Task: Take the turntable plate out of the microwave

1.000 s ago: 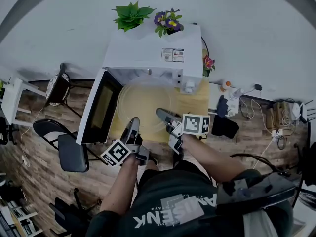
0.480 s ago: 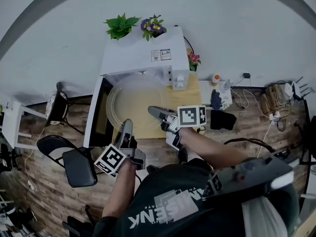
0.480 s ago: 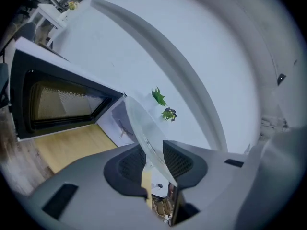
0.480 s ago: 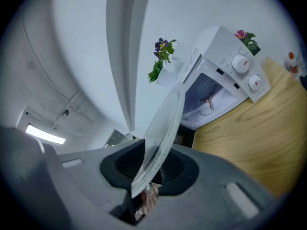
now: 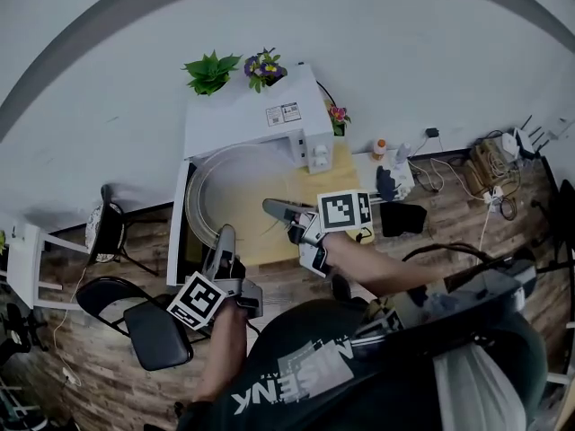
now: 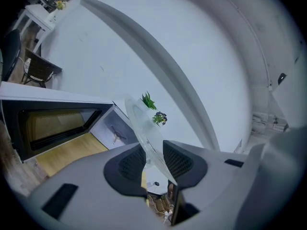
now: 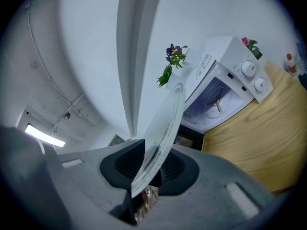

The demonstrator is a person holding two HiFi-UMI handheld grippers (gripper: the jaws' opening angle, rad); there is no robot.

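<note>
Head view: the clear glass plate (image 5: 235, 187) had risen in the last second and hung free above the wooden table (image 5: 340, 165), in front of the white microwave (image 5: 247, 115). By my reading it was already out and only needed setting down. The left gripper (image 5: 223, 238) held its rim at about 6 o'clock and the right gripper (image 5: 275, 210) at about 4 o'clock. The far rim was hard to trace against the white casing, and the oven's inside was hidden.

Left gripper view: the dark pads (image 6: 178, 158) pinched the plate's edge. The plate ran off edge-on toward 12 o'clock, and the open door (image 6: 53, 123) sat at 9 o'clock.

Right gripper view: its jaws were likewise clamped on the rim. The empty oven cavity (image 7: 216, 102) showed at 2 o'clock, and most of the plate was foreshortened.
</note>
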